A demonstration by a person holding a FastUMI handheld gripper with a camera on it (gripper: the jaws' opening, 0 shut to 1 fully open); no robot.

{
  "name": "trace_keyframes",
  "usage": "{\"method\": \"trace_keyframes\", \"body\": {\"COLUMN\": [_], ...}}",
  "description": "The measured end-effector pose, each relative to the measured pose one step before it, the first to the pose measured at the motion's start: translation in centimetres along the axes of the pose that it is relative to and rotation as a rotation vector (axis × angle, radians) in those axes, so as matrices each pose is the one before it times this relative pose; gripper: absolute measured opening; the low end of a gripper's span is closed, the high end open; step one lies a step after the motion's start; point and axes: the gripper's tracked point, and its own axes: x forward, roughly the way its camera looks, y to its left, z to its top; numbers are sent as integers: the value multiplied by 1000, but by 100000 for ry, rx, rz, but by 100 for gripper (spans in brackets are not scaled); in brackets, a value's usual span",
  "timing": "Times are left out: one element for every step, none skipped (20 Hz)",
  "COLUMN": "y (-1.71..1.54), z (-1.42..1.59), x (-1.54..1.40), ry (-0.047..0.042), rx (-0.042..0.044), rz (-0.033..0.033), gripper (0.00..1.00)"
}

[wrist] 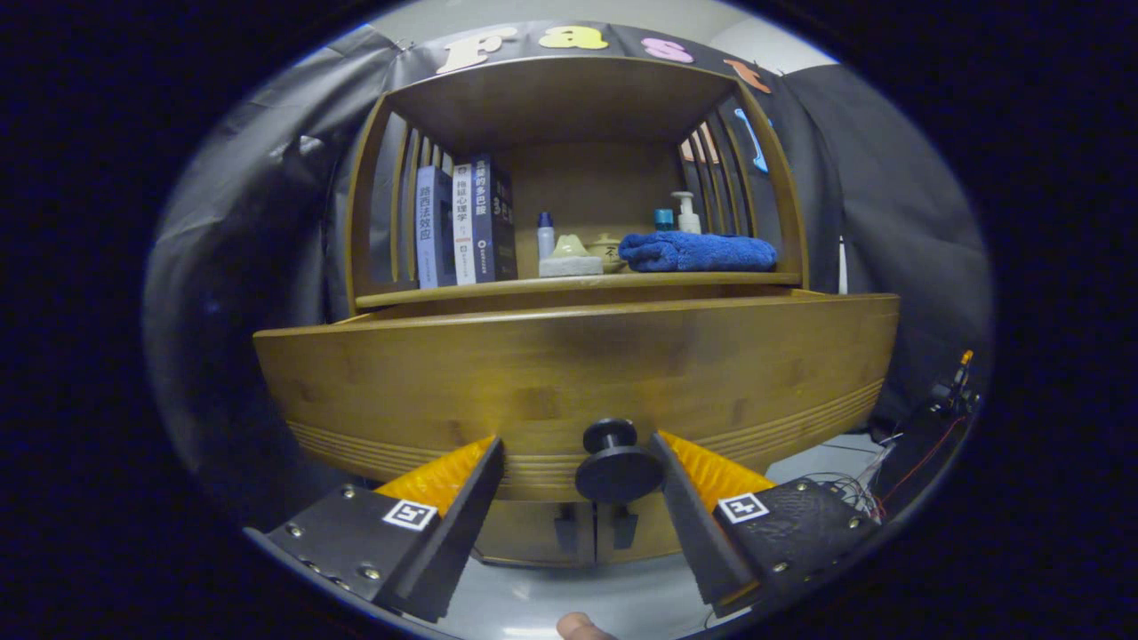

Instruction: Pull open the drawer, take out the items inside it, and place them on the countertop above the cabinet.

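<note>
The wooden drawer front (578, 373) looms wide and close, and looks pulled a little forward of the cabinet. What lies inside the drawer is hidden behind it. Its black round knob (618, 464) sits between my fingers, nearer the right one, with neither finger touching it. My gripper (578, 443) is open, its tips almost at the drawer front. The countertop (578, 283) runs just above and behind the drawer's top edge.
On the countertop stand several books (467, 222), a small bottle (545, 236), a folded blue towel (698, 252) and a pump bottle (685, 212). Two dark door handles (596, 526) show below the drawer. Cables (876, 484) lie at the right. A person's fingertip (582, 628) shows at the bottom.
</note>
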Motion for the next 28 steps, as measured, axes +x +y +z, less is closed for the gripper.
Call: {"method": "trace_keyframes", "body": {"y": [281,265,84,150,112,29,57,200,16,3,22,-23,-13,62,5,-9,-15,8,32,-280,-12,-43,-1,-27,-5,-87,11,396], "z": [-165,10,62,159,-186,-55,67,-126,57,18,119,-33,41,7,-15,30,57,-55,-7,267,-41,23,32,6,24,55,36,-312], "x": [893,920,537,430,471,462,557,625,559,511,483,408,360,358,300,332,244,349,191,2,-12,154,50,117,227,357,524,860], "ry": [1683,-2063,1238,-417,-332,-36,-754,-491,-1227,-716,-601,-278,-413,-606,-580,-599,-433,-333,-417,-712,-341,-568,-353,-723,-1270,-995,-121,-78], "rx": [-59,1319,236,1605,1793,2355,1935,834,93,-808,-249,-283,252,515,16,-285,-322,-205,-340,158,-289,-123,-196,221,259,310,315,-207], "rz": [-597,-464,-233,101,316,442,321,186,21,-2,-22,108,313,204,72,-42,27,76,117,89,161,189,322,337,310,128,120,12], "gripper": [99,99,99,99,99,99,99,99,99,99,99,99,99,99,99,99,99,99,99,99,99,99,99,99,99,99,99,99]}}
